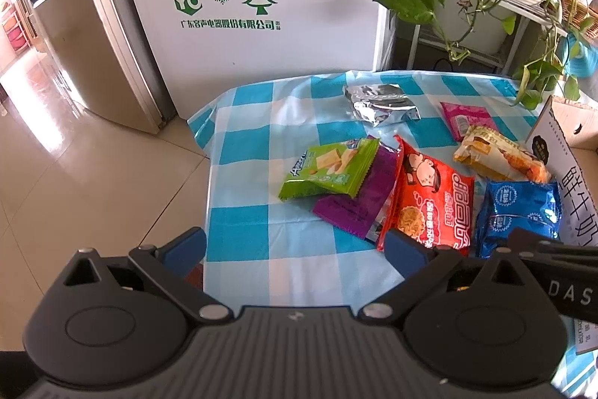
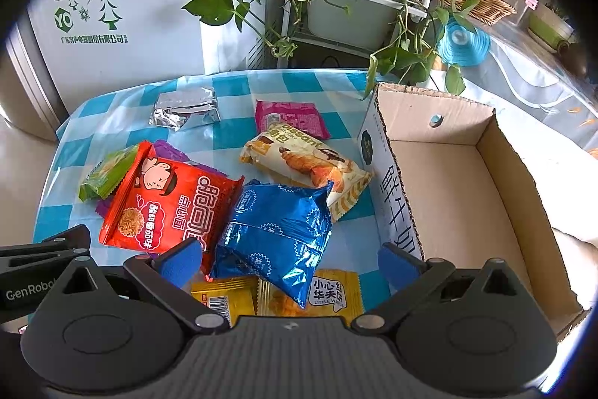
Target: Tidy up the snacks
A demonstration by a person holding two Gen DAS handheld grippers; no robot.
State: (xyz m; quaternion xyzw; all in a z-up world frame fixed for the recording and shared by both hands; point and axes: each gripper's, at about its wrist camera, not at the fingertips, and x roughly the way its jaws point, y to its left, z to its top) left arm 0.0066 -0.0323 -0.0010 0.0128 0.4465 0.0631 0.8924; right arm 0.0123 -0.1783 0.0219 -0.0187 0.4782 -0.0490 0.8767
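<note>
— Snacks all over the checked tablecloth, and both grippers hanging above the near edge, looking down and forward across them. How do the tongs stand?

— Left gripper: jaws spread wide, blue pads far apart, nothing between them, only bare cloth under the gap. Right gripper: equally wide, empty too, poised over the blue packet.

— Lay of that blue packet?

— Long axis runs from the near left up toward the far right, its far corner lying over the croissant bag. The croissant bag slants from far left to near right, its near end just beside the cardboard box.

— And the red one?

— Red noodle packet sits left of the blue one, touching it, tilted so its printing reads sideways. It overlaps a purple packet, and the green wafer packet lies on the purple one's far left side.

— Anything further back?

— A pink packet behind the croissant bag, and a silver foil packet on its own at the far side. Close under the right gripper, two yellow waffle packets peek out beneath the blue one.

— The box?

— Open-topped, on the right of the table, nothing visible inside.
</note>
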